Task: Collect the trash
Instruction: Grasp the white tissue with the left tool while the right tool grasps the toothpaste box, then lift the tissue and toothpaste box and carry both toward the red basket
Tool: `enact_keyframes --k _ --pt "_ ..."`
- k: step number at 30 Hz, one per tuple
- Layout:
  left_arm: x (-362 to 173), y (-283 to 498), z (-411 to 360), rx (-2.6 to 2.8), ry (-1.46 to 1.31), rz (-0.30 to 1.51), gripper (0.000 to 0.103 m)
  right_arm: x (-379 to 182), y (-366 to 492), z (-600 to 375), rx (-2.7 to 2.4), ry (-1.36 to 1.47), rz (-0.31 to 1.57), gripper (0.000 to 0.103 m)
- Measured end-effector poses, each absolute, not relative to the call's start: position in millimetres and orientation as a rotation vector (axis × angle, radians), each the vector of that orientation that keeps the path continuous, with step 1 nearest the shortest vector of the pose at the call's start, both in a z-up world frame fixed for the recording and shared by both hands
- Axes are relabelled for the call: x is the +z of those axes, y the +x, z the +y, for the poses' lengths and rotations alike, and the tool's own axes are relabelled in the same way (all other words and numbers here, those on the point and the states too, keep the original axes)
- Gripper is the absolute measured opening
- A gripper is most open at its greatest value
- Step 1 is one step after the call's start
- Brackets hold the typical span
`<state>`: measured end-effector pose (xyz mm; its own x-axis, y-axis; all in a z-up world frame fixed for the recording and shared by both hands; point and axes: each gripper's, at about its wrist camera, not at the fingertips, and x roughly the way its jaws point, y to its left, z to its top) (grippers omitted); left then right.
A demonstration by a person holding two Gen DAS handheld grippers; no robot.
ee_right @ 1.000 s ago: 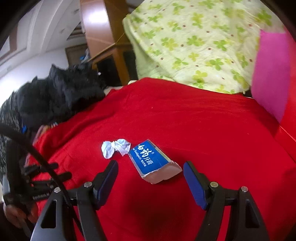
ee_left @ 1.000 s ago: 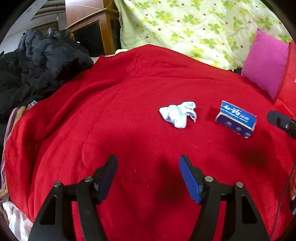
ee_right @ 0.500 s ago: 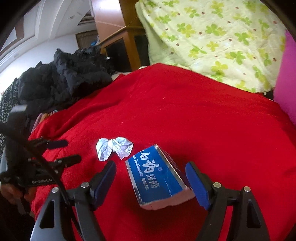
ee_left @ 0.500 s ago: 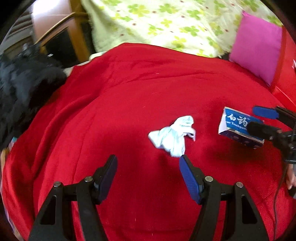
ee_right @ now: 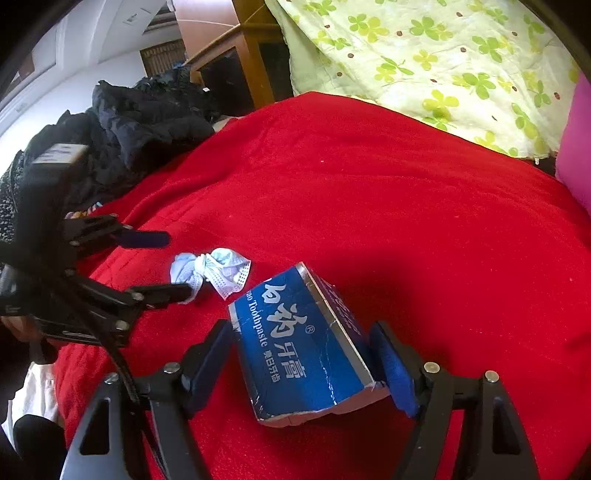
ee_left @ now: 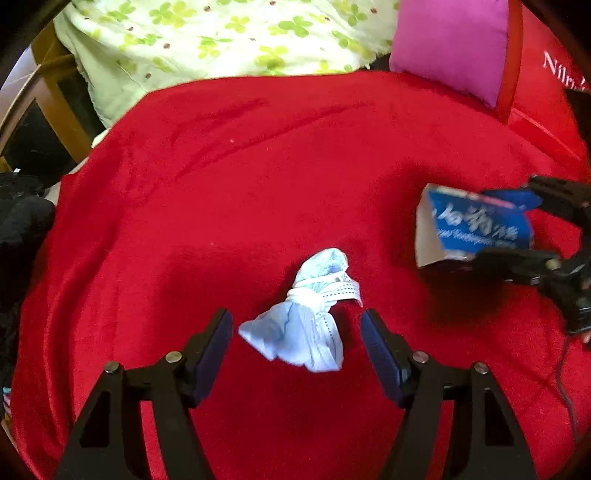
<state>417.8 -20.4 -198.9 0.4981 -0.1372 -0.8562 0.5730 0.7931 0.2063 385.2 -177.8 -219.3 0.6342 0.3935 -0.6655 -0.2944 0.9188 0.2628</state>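
A red fleece blanket covers the whole bed, and both pieces of trash lie on it. The step in hand is the reach to pick up, with a gripper lined up on each item.

At the near right, the blue cardboard toothpaste box sits between the fingers of the right gripper. Its jaws are closing, the right pad about at the box's edge, the left pad just beside it; no firm pinch shows yet. The next move calls for squeezing across the box's width until both pads press, then lifting.

To its left, the crumpled pale-blue face mask, tied with its own straps, lies between the spread fingers of the left gripper. Its jaws are opening and neither pad touches the cloth. It likely needs to sink lower, then close on the soft bundle.

Far off lie a green-flowered quilt, a pink cushion and a heap of dark clothing. Nothing blocks either reach, though the two grippers work near each other.
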Motion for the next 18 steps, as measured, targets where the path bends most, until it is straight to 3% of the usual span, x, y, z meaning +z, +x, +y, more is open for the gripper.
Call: enact_keyframes --k 4,6,9,10,11,14,18 --pt "-212 423 -17 -0.454 0.465 0.989 0.071 -219 383 -178 0.382 0.141 0.8 0.075" --pt "-212 423 -11 -0.449 0.415 0.986 0.054 -218 383 -180 0.376 0.156 0.814 0.075" --pt "-208 421 -4 -0.432 0.328 0.987 0.036 -215 382 -187 0.373 0.195 0.829 0.071" --pt "-207 421 -3 -0.424 0.313 0.987 0.035 -215 382 -188 0.377 0.207 0.84 0.044" --pt "-207 419 -3 -0.411 0.296 0.986 0.033 -215 382 -191 0.368 0.227 0.86 0.038" --pt "-207 412 -2 -0.372 0.245 0.986 0.027 -213 375 -199 0.353 0.257 0.871 0.038" --pt "-192 389 4 -0.322 0.133 0.989 0.027 -210 362 -201 0.366 0.26 0.869 0.038"
